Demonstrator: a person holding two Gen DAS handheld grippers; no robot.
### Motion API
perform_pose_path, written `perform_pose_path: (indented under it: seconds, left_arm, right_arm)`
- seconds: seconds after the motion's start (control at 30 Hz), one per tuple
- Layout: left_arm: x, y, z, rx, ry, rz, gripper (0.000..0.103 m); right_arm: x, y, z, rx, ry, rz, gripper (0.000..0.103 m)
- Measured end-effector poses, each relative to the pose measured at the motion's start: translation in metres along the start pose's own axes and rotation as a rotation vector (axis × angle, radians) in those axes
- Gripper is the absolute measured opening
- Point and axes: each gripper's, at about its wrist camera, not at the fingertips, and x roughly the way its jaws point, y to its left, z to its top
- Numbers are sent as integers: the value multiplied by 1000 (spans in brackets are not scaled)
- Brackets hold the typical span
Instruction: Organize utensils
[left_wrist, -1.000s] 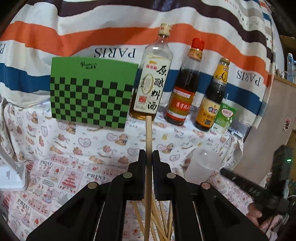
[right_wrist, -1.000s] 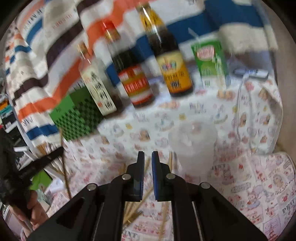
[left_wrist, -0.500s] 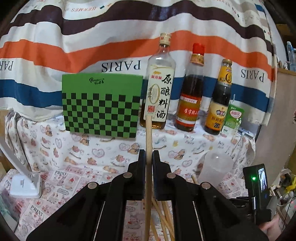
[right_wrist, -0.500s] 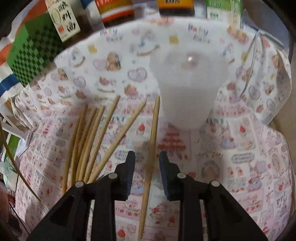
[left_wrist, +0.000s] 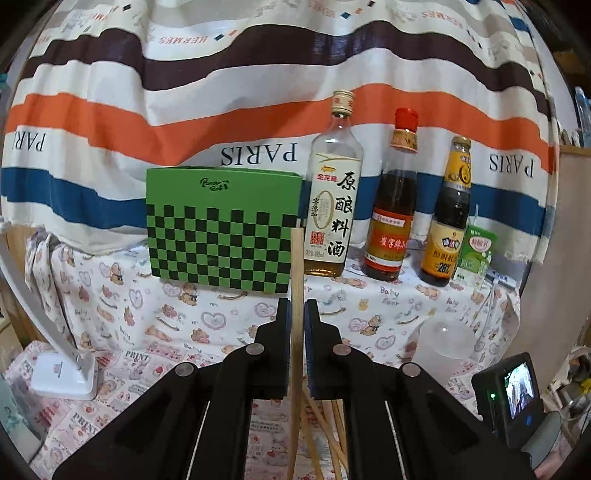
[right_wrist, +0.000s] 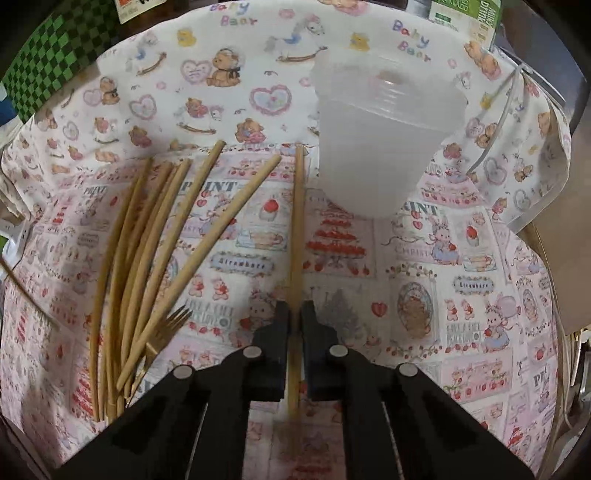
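Patterned cloth (right_wrist: 424, 295) covered the bench. We had left gripper (left_wrist: 297, 314) jaws clamped on an upright chopstick (left_wrist: 296, 266); right gripper (right_wrist: 294, 317) jaws had just closed on another chopstick (right_wrist: 297, 221) lying beside the plastic cup (right_wrist: 384, 140).

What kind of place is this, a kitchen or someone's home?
Most likely a home, on a table set up as a makeshift kitchen corner. A cartoon-bear tablecloth covers it, sauce bottles stand along the back, and wooden chopsticks lie beside a plastic cup.
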Motion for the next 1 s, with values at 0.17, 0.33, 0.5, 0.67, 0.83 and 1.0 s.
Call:
perform_pose_path:
  seconds: [0.17, 0.33, 0.5, 0.67, 0.83, 1.0]
  left_arm:
    - [-9, 5, 4, -20, -37, -1, 6]
    - [-13, 2, 3, -16, -62, -25, 6]
    - [-14, -8, 0, -6, -61, -112, 6]
    - [-11, -25, 16, -65, -52, -220, 6]
    - [0, -63, 61, -133, -91, -416, 6]
    - [36, -102, 80, -198, -140, -427, 6]
  right_arm:
    - [-83, -6, -5, 26, -361, 93, 6]
    - [-131, -16, -10, 52, -599, 177, 6]
    - [-152, -21, -18, 79, -732, 169, 6]
    - [-177, -37, -10, 127, -820, 151, 6]
    - [-191, -63, -6, 212, -944, 126, 6]
    - [-161, -88, 1, 262, -864, 130, 6]
